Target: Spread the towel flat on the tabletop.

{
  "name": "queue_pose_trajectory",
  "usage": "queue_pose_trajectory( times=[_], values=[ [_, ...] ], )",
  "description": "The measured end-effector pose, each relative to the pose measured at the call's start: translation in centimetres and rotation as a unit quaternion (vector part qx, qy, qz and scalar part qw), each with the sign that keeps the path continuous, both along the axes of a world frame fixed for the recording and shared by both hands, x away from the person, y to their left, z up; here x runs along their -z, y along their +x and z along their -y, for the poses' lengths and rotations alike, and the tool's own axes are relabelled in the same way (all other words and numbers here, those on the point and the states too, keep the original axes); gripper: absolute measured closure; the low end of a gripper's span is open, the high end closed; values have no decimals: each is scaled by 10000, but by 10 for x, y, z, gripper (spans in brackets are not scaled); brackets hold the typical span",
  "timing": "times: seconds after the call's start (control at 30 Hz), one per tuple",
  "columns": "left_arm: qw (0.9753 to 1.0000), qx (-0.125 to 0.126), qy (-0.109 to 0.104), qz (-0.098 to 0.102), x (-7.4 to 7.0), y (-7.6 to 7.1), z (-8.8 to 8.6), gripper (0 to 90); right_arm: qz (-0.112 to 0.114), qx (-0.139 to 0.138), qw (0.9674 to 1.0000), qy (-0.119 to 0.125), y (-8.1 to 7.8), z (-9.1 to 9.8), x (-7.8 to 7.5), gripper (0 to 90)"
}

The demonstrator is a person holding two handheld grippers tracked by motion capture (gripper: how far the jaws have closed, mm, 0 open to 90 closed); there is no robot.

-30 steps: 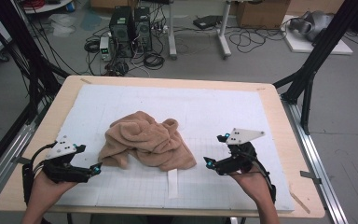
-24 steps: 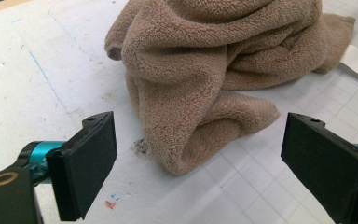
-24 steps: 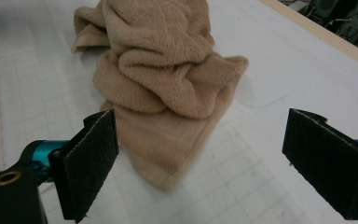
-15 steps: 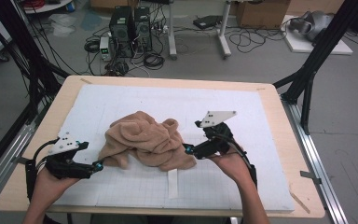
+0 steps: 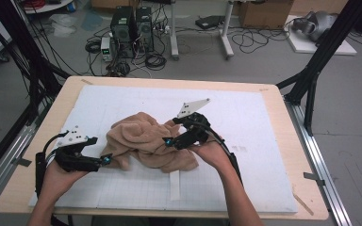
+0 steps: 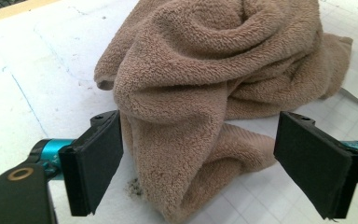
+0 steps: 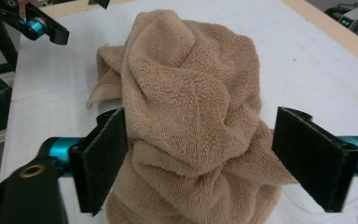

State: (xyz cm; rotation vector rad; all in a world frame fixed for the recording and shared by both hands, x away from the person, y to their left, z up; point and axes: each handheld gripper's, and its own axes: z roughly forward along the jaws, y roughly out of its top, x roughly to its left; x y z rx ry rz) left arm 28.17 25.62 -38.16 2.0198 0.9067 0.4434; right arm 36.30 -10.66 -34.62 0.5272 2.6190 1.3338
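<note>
The near end of the crumpled tan terry towel [image 7: 191,121] is cut off by the bottom edge in the right gripper view. In the left gripper view its top is cut off too. In the high view, part of the white paper strip [image 5: 174,186] is hidden under the towel.

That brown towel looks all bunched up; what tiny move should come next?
Probably close both grippers on the towel. The left gripper and the right gripper, jaws just closing, each stand open with a fold of it between them, pressing nothing yet.
</note>
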Motion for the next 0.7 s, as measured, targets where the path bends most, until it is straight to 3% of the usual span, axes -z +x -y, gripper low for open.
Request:
queue_pose_trajectory(
  times=[0.17,0.37,0.47,0.7],
  values=[
    [10000,22,21,-63,7,4,3,208,-201,-158,9994,-221,9,-10,17,286],
    [9994,91,-68,-337,19,11,6,299,-554,-226,9976,-359,17,-12,42,371],
    [9991,82,16,-413,26,15,10,316,-653,-238,9971,-316,18,-10,47,412],
    [9977,38,342,-590,41,27,17,455,-734,-429,9957,-354,19,-14,54,559]
  ],
)
